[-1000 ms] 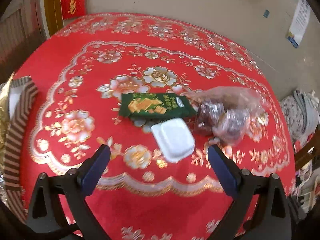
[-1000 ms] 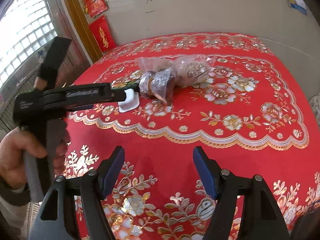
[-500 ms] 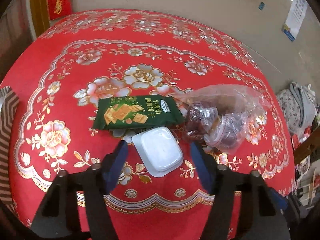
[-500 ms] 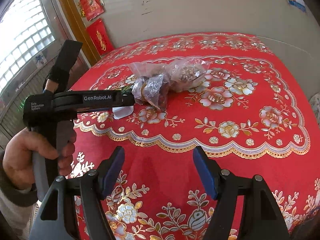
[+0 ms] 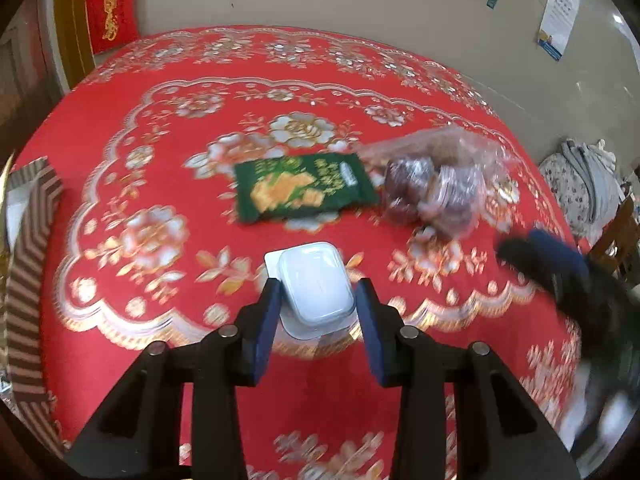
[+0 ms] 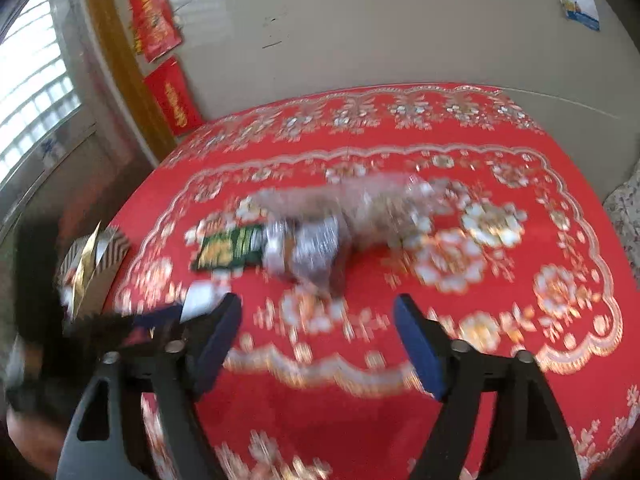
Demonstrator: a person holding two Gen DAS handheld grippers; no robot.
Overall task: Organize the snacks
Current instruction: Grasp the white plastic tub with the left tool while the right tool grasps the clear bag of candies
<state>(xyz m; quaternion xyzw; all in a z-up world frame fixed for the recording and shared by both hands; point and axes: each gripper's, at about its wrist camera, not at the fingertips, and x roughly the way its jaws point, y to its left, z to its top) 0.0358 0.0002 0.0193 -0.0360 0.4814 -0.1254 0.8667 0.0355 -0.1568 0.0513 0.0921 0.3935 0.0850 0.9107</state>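
At the far left edge of the bench (image 5: 120, 360), under its red flowered cloth (image 5: 168, 92), stands a striped box (image 5: 30, 248) with gold paper poking out of its top.

My left hand-held gripper (image 5: 316, 296) has just been closing, and a white cup (image 5: 314, 290) now sits between its blue pads (image 5: 267, 320). The pads stand right against the cup's sides; I take it as gripped, though the blur keeps me from being sure how firmly. The cup rests low over the gold scalloped border of the cloth.

Beyond the cup, further onto the bench, lies a green packet (image 5: 300, 188), flat, printed side up. Just to its right, touching or nearly so, is a clear bag (image 5: 436, 188) with dark brown wrapped sweets bunched inside, its loose neck trailing away toward the far right.

My right hand-held gripper (image 6: 318, 322) has just been opening and its jaws stand wide apart with only cloth between them. It holds nothing. In its view the bag (image 6: 320, 244) is ahead and slightly left of centre, well apart from the pads, with the packet (image 6: 230, 250) to its left. All of this is badly blurred. In the left wrist view that gripper shows as a dark smear at the right edge.
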